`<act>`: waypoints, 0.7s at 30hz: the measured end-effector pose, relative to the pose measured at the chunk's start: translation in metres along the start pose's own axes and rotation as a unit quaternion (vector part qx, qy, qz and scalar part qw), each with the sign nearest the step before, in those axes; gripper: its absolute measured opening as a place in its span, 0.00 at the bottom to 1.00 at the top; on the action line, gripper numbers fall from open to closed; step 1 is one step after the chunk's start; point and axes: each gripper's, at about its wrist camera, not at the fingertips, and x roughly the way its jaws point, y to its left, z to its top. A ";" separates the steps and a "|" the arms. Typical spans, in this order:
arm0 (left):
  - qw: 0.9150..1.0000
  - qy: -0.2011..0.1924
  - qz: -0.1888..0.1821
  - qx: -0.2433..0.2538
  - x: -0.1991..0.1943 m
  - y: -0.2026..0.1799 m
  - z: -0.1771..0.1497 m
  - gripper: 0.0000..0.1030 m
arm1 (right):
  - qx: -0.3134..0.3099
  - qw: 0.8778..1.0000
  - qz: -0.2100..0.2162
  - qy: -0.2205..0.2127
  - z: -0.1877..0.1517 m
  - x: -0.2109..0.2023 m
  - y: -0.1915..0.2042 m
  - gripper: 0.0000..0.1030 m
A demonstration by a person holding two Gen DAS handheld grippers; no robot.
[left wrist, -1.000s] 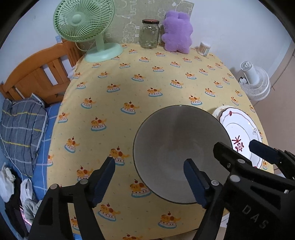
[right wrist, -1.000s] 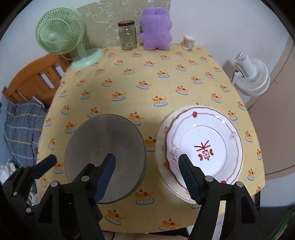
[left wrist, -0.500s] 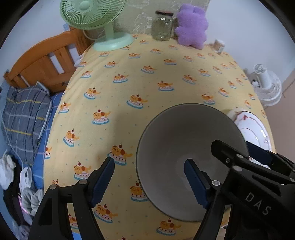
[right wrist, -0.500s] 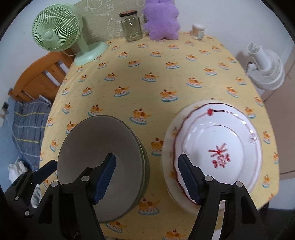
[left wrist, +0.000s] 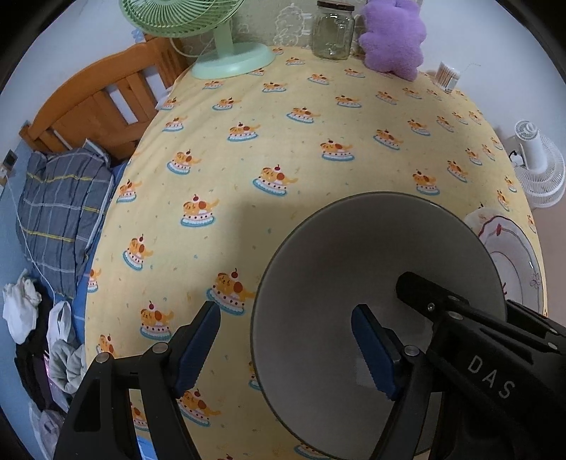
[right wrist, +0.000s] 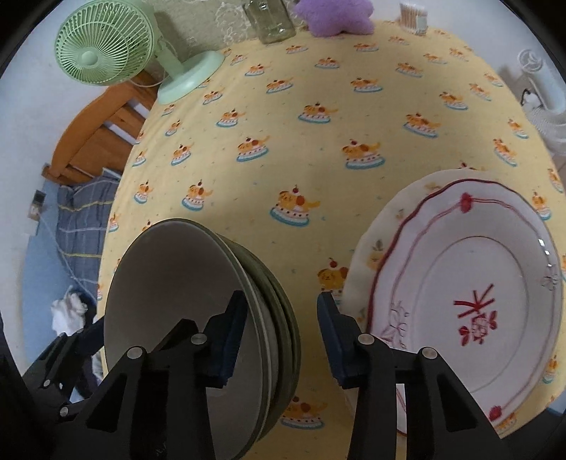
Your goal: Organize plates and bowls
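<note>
A: Where were the bowls and plates at that frame?

B: Grey bowl stack (right wrist: 198,318) sat at the near edge of the yellow tablecloth (left wrist: 300,159), left of the plate stack (right wrist: 467,308). Top plate was white with a red rim and a red motif, and it lay on a paler plate underneath. The stacks were near each other, not touching.

A: Left gripper?

B: Left gripper (left wrist: 286,350) had its fingers spread wide. They straddled the near-left rim of the top bowl (left wrist: 375,300): one pad outside over the cloth, one inside the bowl. I couldn't see either pad touching the rim.

A: Right one?

B: Right gripper (right wrist: 281,336) straddled the right rim of the bowl stack, and its jaws were closing. Left pad was over the bowl's inside, right pad in the gap toward the plates. Rims were between the pads, but not pinched as far as I could tell.

A: Anything else on the table?

B: At the far edge: green fan (right wrist: 106,46), glass jar (left wrist: 332,32), purple plush (left wrist: 392,39), small cotton-swab tub (left wrist: 448,75).
</note>
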 end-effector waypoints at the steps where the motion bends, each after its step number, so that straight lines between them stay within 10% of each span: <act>1: 1.000 0.000 0.001 0.003 0.001 0.001 0.000 0.74 | 0.002 1.000 0.003 0.001 0.000 0.001 0.000 0.43; 21: 0.993 -0.012 -0.118 0.021 0.019 0.019 -0.002 0.66 | 0.043 0.997 -0.066 -0.016 -0.012 -0.003 0.011 0.43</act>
